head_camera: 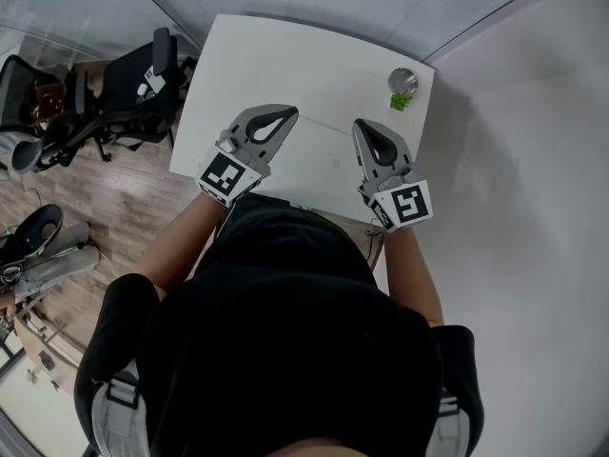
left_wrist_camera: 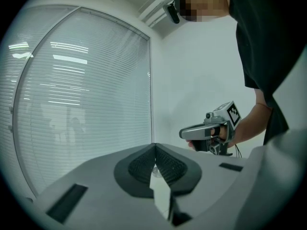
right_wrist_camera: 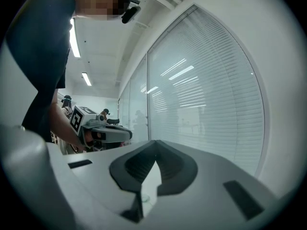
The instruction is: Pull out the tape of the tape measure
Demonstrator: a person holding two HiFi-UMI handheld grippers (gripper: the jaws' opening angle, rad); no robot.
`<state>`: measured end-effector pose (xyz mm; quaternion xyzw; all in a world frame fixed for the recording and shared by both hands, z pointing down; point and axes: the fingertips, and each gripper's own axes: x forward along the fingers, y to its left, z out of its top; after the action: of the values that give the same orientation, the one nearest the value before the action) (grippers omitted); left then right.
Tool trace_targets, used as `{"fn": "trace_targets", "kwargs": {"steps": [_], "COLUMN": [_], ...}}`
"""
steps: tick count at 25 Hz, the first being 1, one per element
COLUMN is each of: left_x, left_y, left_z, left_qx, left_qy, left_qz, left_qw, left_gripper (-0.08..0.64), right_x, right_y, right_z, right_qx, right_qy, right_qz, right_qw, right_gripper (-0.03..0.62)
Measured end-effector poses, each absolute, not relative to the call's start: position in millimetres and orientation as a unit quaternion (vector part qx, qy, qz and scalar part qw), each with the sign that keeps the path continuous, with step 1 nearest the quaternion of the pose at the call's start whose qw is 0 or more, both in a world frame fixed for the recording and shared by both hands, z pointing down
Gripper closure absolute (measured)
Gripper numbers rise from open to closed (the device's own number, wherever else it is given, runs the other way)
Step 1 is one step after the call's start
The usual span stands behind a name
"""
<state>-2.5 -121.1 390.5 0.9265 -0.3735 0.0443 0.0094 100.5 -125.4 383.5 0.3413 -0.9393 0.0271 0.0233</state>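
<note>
- Table (head_camera: 285, 55): white, smooth, rounded corners. The tape measure is the only thing we see on it.
- Tape measure (head_camera: 402, 84): small, round, grey with a dull sheen and a green part at its near side. It sits at the table's far right corner, well apart from both grippers, with open tabletop between it and them.
- Left gripper (head_camera: 285, 112): grey plastic, teardrop outline, over the table's near edge. Its own view shows the jaws clenched tip to tip (left_wrist_camera: 154, 145) on nothing. The dark pads (left_wrist_camera: 141, 166) look finely ribbed.
- Right gripper (head_camera: 360, 124): same build, also over the near edge, its tip angled toward the left one's. Its jaws are pressed together (right_wrist_camera: 154, 142) and empty.
- Each gripper shows in the other's view, held level in a hand, marker cube at the back.
- Chairs (head_camera: 133, 84): black, mesh-backed, on a wood-plank floor (head_camera: 114, 208) left of the table.
- Glass wall (left_wrist_camera: 86, 104) beyond the table, covered by pale horizontal blinds.
- Black shirt (head_camera: 285, 331) fills the lower head view and hides the table's near edge between the forearms.
</note>
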Motion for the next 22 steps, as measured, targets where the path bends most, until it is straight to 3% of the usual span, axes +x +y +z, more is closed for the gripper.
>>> {"fn": "trace_targets", "kwargs": {"steps": [22], "left_x": [-22], "left_y": [-136], "left_z": [370], "left_qx": [0.915], "left_qy": [-0.399], "left_qz": [0.051], "left_qw": [-0.008], "left_gripper": [0.549], "right_x": [121], "right_y": [-134], "right_z": [356], "right_qx": [0.370], "right_qy": [-0.929], "right_qz": [0.003], "right_qw": [0.016], "right_gripper": [0.592]}}
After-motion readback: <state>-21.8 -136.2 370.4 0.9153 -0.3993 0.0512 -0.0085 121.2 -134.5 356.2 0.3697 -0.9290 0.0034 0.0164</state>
